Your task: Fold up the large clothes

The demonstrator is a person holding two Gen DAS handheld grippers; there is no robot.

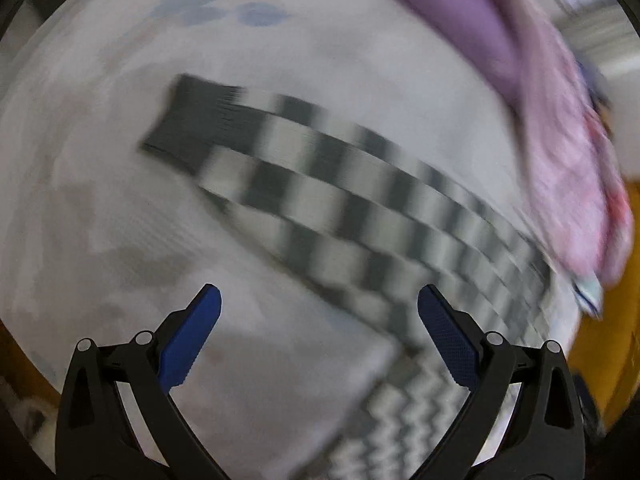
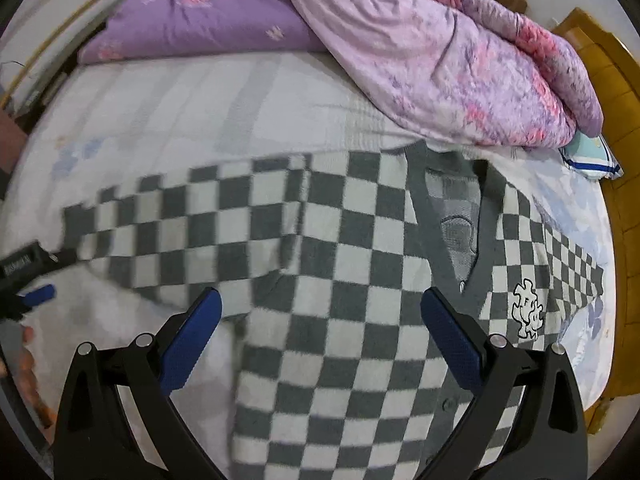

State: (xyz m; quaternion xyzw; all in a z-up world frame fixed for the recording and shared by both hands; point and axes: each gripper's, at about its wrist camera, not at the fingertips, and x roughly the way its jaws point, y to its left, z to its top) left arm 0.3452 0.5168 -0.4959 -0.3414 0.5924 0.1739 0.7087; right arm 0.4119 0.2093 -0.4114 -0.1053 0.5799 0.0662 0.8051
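A grey-and-white checkered cardigan (image 2: 340, 280) lies flat on a white bed sheet (image 2: 200, 112), front up, with a V neck and a small white figure on the chest. One sleeve (image 2: 160, 220) stretches out to the left, ending in a dark cuff (image 1: 192, 120). My right gripper (image 2: 320, 312) is open and empty above the cardigan's body. My left gripper (image 1: 320, 308) is open and empty over the sheet, just short of the sleeve (image 1: 360, 200); this view is motion-blurred. The left gripper also shows in the right wrist view (image 2: 36, 296), by the cuff.
A purple pillow (image 2: 200, 24) and a crumpled pink-lilac quilt (image 2: 460, 60) lie at the head of the bed, just beyond the cardigan. A pale blue-trimmed item (image 2: 592, 156) sits at the right. A yellow wooden bed frame (image 2: 616, 120) borders the right edge.
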